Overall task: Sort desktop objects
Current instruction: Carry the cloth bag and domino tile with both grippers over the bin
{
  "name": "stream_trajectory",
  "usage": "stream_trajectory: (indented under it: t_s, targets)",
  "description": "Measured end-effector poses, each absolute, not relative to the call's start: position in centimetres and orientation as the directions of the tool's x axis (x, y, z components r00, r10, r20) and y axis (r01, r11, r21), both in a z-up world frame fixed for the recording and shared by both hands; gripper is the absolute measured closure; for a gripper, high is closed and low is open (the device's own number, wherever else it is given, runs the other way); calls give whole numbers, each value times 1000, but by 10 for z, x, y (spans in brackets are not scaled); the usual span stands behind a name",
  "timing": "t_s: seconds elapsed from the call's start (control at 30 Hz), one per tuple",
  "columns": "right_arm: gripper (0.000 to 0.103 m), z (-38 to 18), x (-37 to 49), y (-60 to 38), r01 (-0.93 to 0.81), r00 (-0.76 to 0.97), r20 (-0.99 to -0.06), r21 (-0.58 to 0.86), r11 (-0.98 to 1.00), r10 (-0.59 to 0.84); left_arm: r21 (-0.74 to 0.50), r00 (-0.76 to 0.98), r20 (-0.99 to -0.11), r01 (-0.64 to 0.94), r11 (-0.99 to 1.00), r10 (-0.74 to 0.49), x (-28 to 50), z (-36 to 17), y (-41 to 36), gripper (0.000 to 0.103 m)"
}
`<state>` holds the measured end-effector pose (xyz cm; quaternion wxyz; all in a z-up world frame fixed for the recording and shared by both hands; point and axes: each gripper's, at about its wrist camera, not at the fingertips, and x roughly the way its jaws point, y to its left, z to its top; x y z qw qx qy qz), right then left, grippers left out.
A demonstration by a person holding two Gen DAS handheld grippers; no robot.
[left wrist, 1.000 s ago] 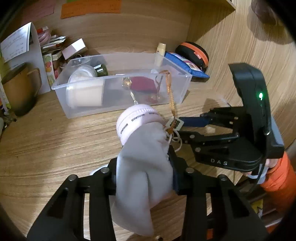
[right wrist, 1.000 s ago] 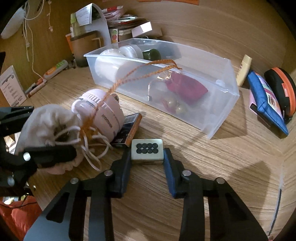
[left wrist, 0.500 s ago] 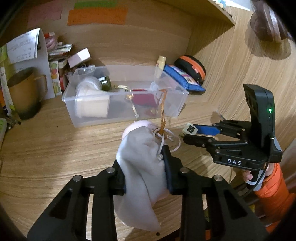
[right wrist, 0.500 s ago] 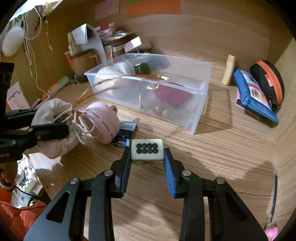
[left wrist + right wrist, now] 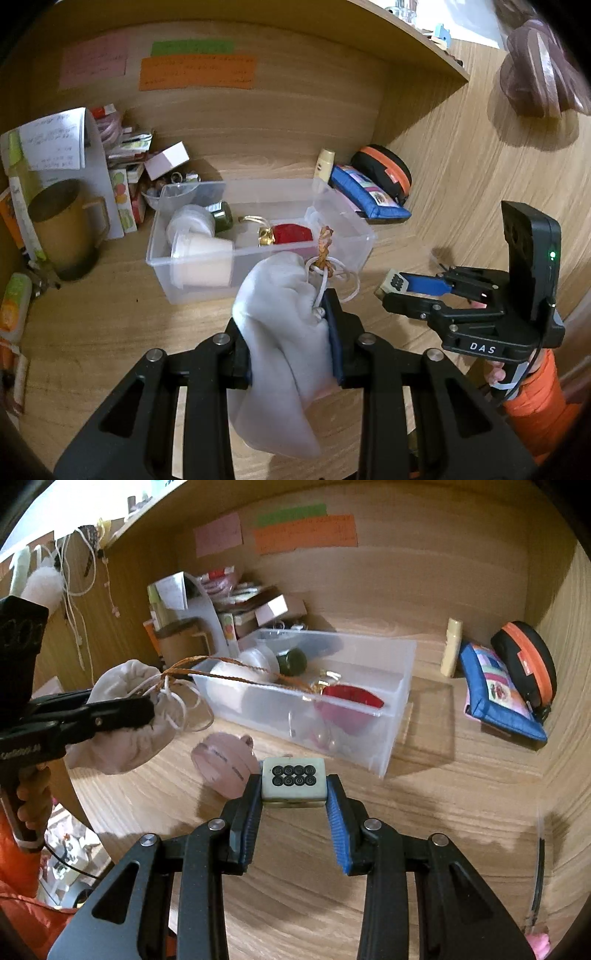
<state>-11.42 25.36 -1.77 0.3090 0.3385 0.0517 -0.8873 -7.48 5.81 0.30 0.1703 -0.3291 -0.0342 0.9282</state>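
Carrying both picks toward the clear rectangular plastic bin on the wooden counter: left gripper is clamped on a soft grey-white drawstring cloth pouch, held in the air just in front of the bin, its white cord tangled with an orange braided string that runs over the bin rim. Right gripper pinches a small cream mahjong tile with black circles, also lifted, near the bin's front wall. Next move, I'd judge: get each over the bin opening before releasing, and watch that string snag; a pale pink ribbed round case sits on the counter in front of the bin.
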Motion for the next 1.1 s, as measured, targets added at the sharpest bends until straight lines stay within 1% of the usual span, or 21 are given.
stream_trajectory:
  t_s: [0.17,0.37,0.83,1.1]
  targets:
    - [72,-11,-120,255,577,-594,-617,122,-808,-517,-146,-721,-612,-302,-942,326,-93,13,60,73]
    - [72,-3,-133,255,568,-604,-596,144,-810,-529,-161,-706,-615,-324,-932,351,-115,20,61,73]
    - [72,11,-179,241,565,-615,-604,111,-817,-507,-192,-689,-615,-342,-920,384,-175,32,63,73]
    - [72,5,-209,227,569,-589,-618,139,-810,-520,-208,-675,-625,-341,-917,392,-212,24,63,73]
